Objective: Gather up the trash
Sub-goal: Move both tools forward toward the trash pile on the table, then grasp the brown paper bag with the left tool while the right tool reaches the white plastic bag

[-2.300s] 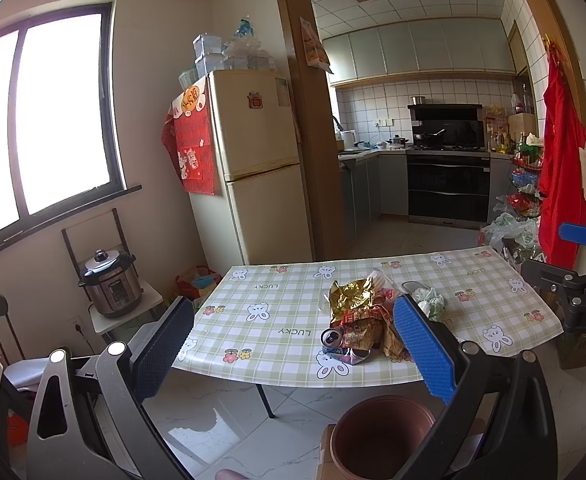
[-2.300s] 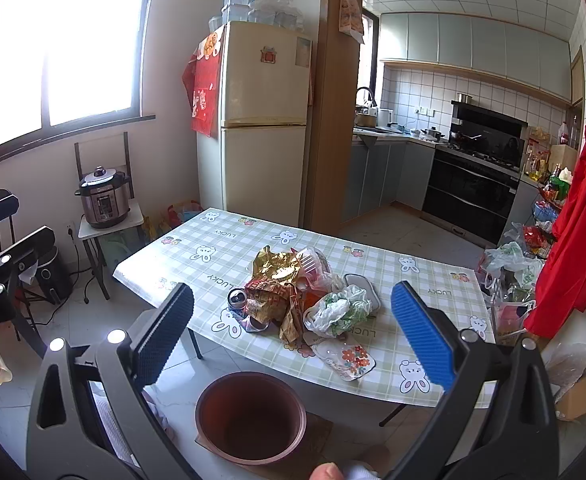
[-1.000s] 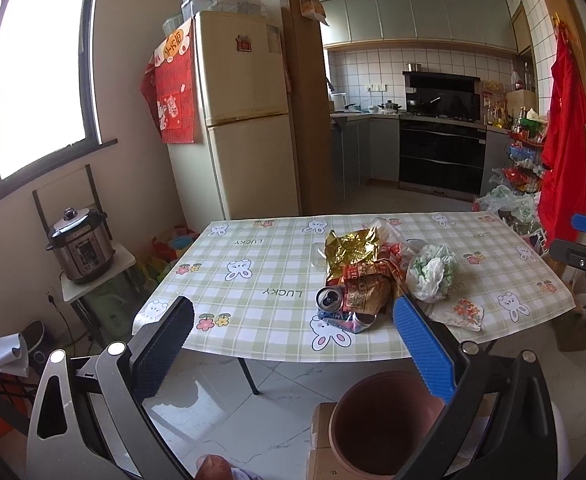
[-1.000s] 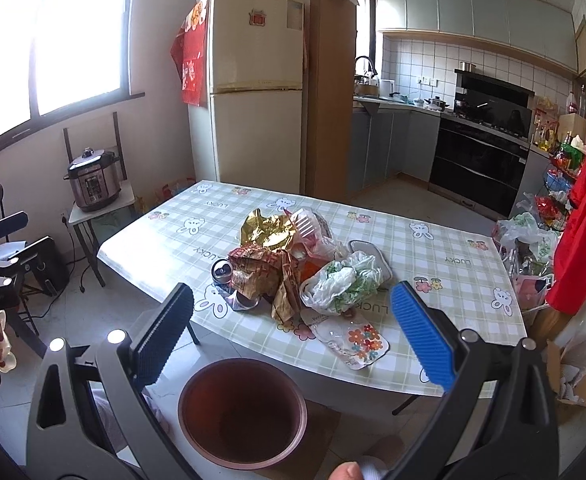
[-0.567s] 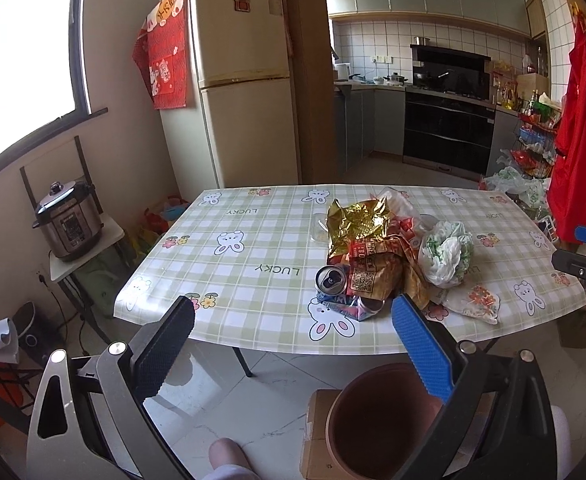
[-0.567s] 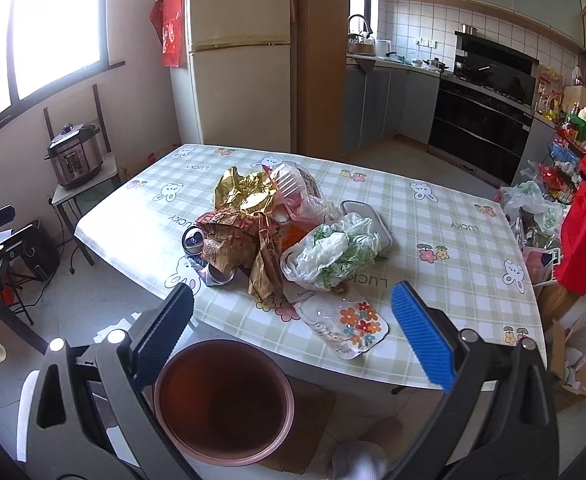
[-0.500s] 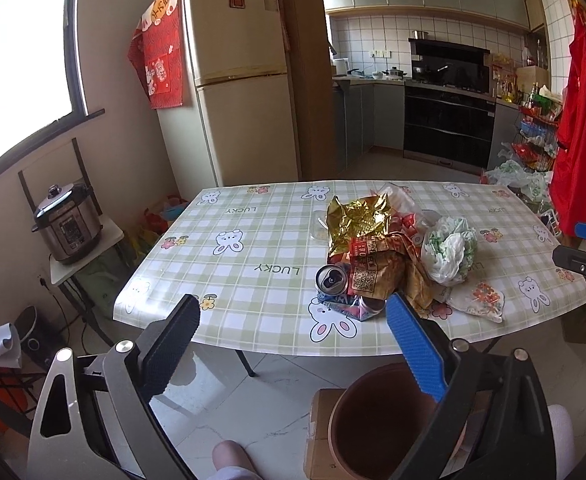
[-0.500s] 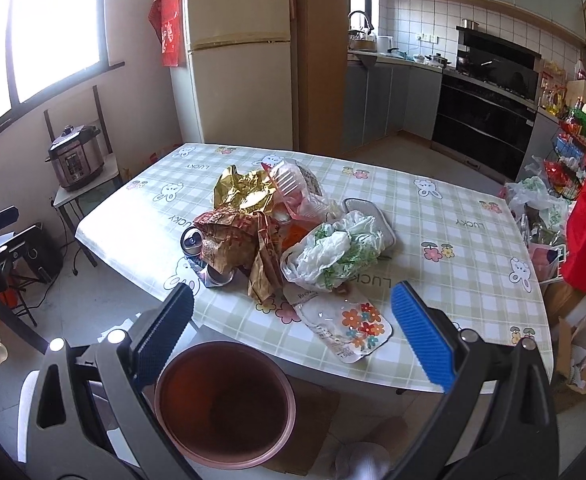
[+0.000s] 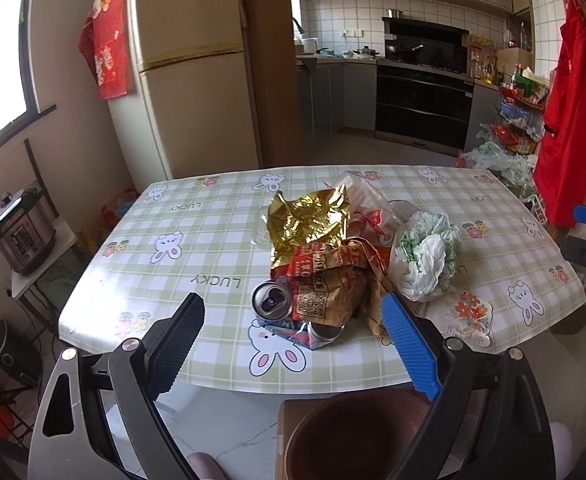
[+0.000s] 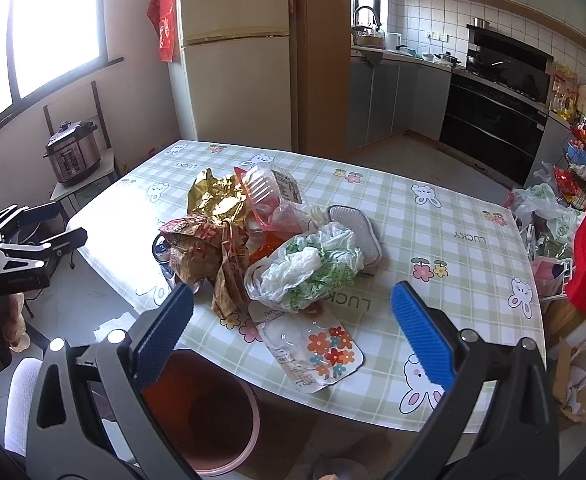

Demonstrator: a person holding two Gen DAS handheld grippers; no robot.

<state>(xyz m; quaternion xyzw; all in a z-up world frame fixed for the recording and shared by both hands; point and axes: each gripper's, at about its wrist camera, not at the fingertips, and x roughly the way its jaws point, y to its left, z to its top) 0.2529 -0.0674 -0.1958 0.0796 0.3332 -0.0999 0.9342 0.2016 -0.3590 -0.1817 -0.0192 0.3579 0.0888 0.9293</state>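
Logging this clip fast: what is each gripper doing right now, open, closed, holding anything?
Left gripper: jaws open, holding nothing, above the table edge.
Right gripper: jaws open, holding nothing, near the flowered packet.

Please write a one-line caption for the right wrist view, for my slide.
Open right tongs hover above a trash pile on the checkered table, with a brown bin below.

Bright window (image 10: 53,20) at left. Cream fridge (image 9: 189,76) against the wall, tiled kitchen with black oven (image 9: 423,108) behind. Pale marble floor (image 9: 229,424)
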